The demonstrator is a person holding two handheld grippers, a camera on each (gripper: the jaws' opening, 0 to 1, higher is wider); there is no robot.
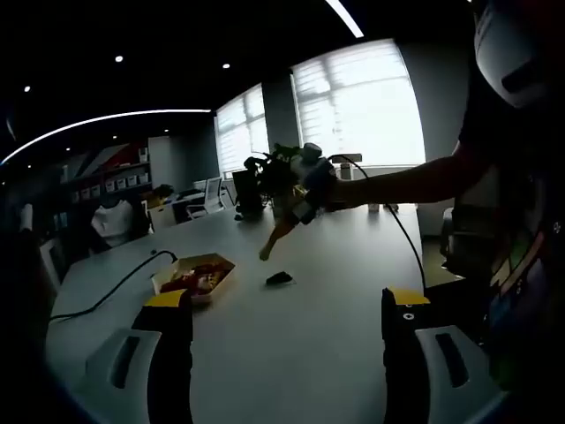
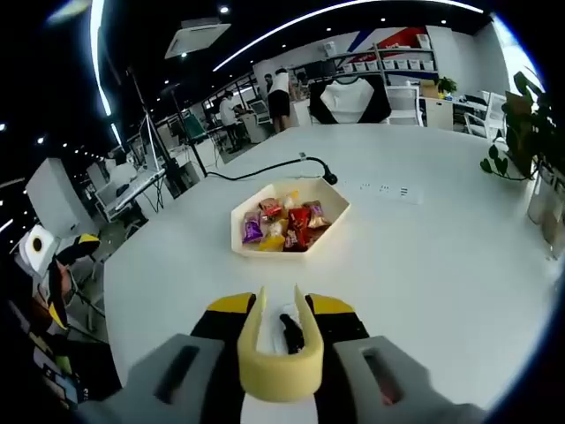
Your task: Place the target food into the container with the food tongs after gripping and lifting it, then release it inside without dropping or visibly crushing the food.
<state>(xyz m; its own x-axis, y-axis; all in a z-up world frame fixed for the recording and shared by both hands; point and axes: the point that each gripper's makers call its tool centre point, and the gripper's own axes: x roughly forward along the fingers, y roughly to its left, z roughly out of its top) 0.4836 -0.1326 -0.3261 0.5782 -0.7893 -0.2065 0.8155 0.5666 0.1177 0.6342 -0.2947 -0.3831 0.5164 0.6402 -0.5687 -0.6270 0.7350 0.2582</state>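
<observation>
In the left gripper view, I see my left hand-held gripper (image 1: 287, 340) with its jaws wide apart and nothing between them. A white tabletop (image 1: 335, 265) lies ahead. At about 10 o'clock sits a tray (image 1: 195, 276) of snacks. A small dark food piece (image 1: 279, 278) lies on the tabletop at 12 o'clock. Above it, my right hand-held gripper (image 1: 305, 199) holds yellow food tongs (image 1: 275, 237) that point down toward the piece.

In the right gripper view, my right hand-held gripper (image 2: 281, 331) squeezes the food tongs (image 2: 278, 353). The dark food piece (image 2: 290, 330) sits between the tong tips. The tray (image 2: 287, 221) of wrapped snacks (image 2: 284, 224) lies at 12 o'clock.
</observation>
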